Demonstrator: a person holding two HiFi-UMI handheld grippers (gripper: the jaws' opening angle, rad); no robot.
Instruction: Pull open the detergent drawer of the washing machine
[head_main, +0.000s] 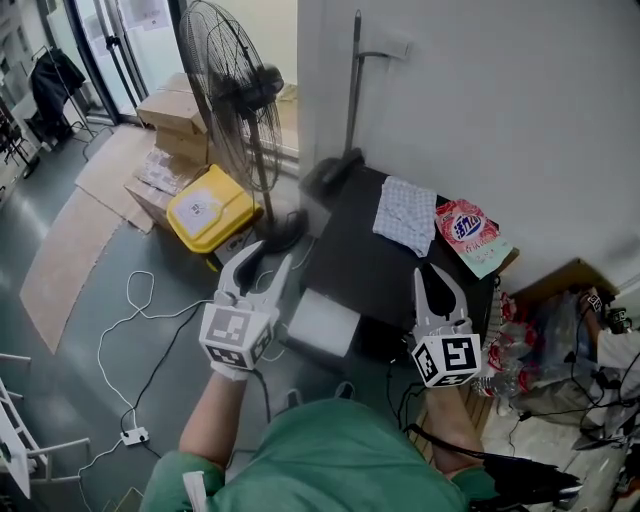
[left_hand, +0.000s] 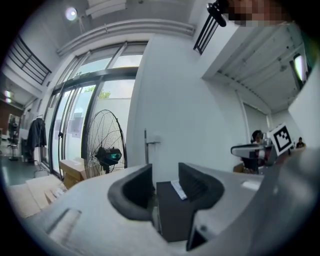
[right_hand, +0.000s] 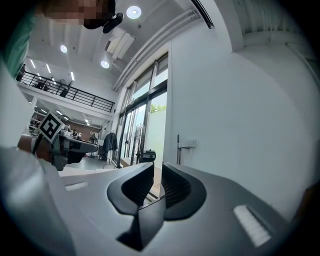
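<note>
The black-topped washing machine (head_main: 370, 270) stands against the white wall. A white rectangular piece (head_main: 322, 322) juts out of its front at the top left; it looks like the detergent drawer, pulled out. My left gripper (head_main: 268, 258) hovers level just left of the machine and above that piece, touching neither. In the left gripper view its jaws (left_hand: 165, 187) are drawn together with only a slit, nothing in it, and the machine (left_hand: 172, 215) lies beyond. My right gripper (head_main: 437, 275) hangs over the machine's front right edge, shut and empty (right_hand: 157, 185).
A checked cloth (head_main: 405, 215) and a detergent bag (head_main: 468, 232) lie on the machine's top. A standing fan (head_main: 235, 100), a yellow bin (head_main: 210, 208) and cardboard boxes (head_main: 175, 115) stand to the left. Cables (head_main: 130, 320) and a power strip (head_main: 133, 436) cross the floor. Packed bottles (head_main: 515, 340) sit at the right.
</note>
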